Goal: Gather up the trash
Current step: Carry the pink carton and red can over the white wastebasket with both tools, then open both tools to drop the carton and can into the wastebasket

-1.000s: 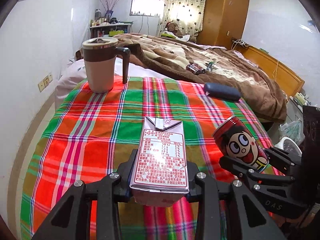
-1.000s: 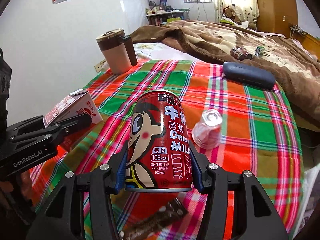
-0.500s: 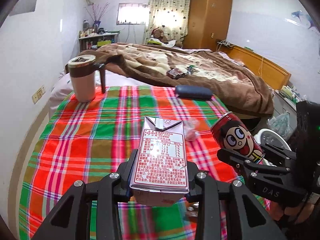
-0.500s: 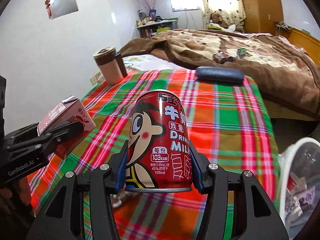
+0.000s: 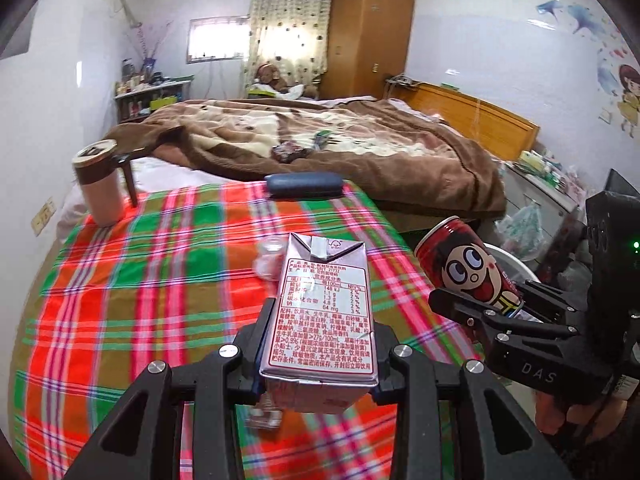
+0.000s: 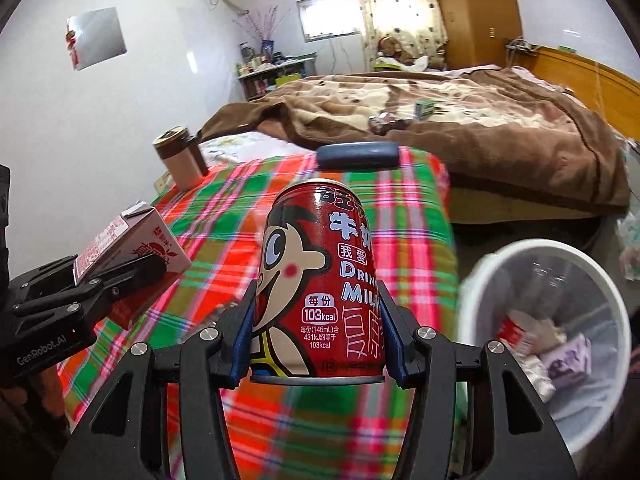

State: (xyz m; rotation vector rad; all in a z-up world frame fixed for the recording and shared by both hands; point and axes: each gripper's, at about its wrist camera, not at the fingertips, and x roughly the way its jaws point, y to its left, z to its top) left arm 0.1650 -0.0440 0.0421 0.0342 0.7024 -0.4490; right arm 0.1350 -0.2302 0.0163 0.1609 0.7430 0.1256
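My left gripper is shut on a pale drink carton with red print, held above the plaid tablecloth. The same carton shows at the left of the right wrist view. My right gripper is shut on a red milk can with a cartoon face, also seen as the can at the right of the left wrist view. A white trash bin lined with plastic stands low at the right, beside the table, with wrappers inside. A small clear cup lies on the cloth.
A brown-and-cream mug stands at the table's far left corner and a dark blue case at its far edge. Beyond is a bed with a brown blanket carrying small items. A wardrobe stands behind.
Both grippers have drawn back and to the right, away from the table's middle, keeping the carton and the can. The white bin has come into the right wrist view.
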